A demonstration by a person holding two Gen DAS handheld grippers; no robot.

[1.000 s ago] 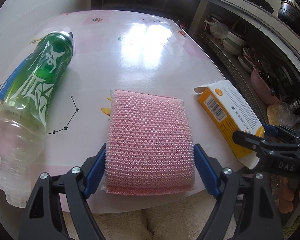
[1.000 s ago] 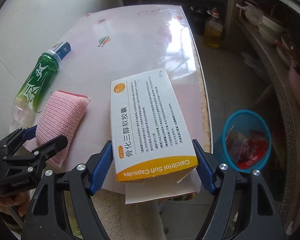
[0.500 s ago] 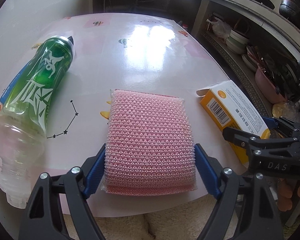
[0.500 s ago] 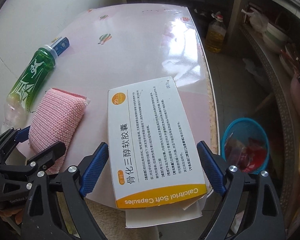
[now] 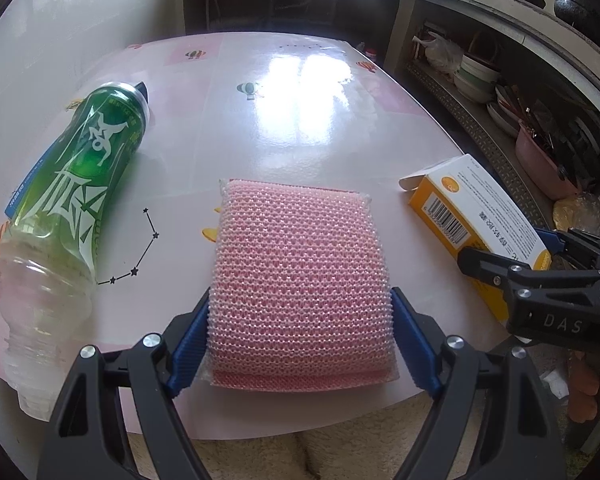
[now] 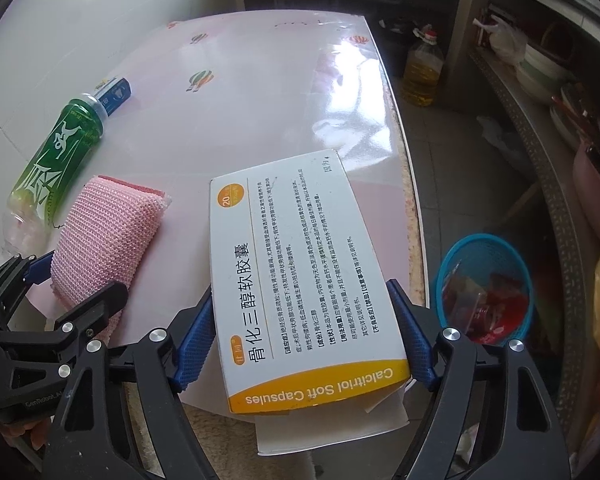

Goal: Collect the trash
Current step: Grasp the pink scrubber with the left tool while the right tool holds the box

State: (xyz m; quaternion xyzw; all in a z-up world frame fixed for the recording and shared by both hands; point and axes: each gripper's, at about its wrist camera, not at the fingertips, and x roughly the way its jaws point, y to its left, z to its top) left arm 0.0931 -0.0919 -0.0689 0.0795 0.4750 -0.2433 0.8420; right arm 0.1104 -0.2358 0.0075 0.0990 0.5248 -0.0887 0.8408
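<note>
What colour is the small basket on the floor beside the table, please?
Blue basket, clearest in the right wrist view.

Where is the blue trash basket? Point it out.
In the right wrist view, the blue basket sits on the floor at lower right, below the table's right edge, beside the capsule box.

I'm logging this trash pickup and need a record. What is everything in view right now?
Pink knitted scrub sponge: one, pink, near table edge, between left claw pads.
White-and-orange cardboard medicine box: one, overhanging table edge, between right claw pads.
Green-labelled plastic bottle: one, lying left of sponge.
Blue mesh waste basket: one, on floor right of table.
Pink glossy table: one.
Left claw: black, blue pads.
Right claw: black, blue pads.
</note>
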